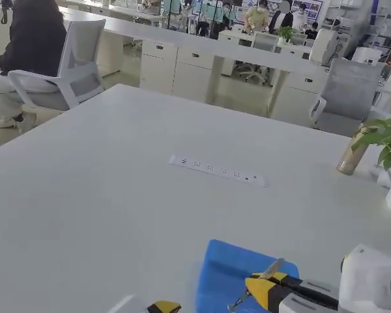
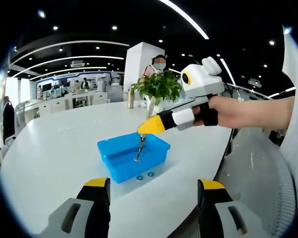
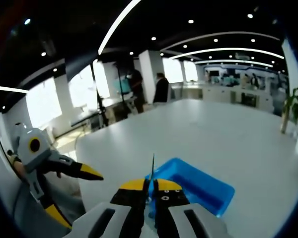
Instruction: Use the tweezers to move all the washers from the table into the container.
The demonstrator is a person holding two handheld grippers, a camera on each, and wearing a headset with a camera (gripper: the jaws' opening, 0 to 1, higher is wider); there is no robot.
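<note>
Washers [image 2: 139, 177]: two lie just beside container [image 2: 114, 157]. Tweezers [image 2: 140, 146], clamped in right gripper [image 2: 151, 126], tips inside container; spread or pinching, cannot tell. Likely depositing; next, pick those two.

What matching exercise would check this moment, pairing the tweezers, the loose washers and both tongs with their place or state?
Things:
1. tweezers
2. two washers
3. left tongs
4. right tongs

Place or state:
A. open, holding nothing
B. shut on the tweezers
C. on the table, just outside the blue container
D. tips pointing down inside the blue container

Pairs: 1-D, 2-C, 3-A, 4-B
</note>
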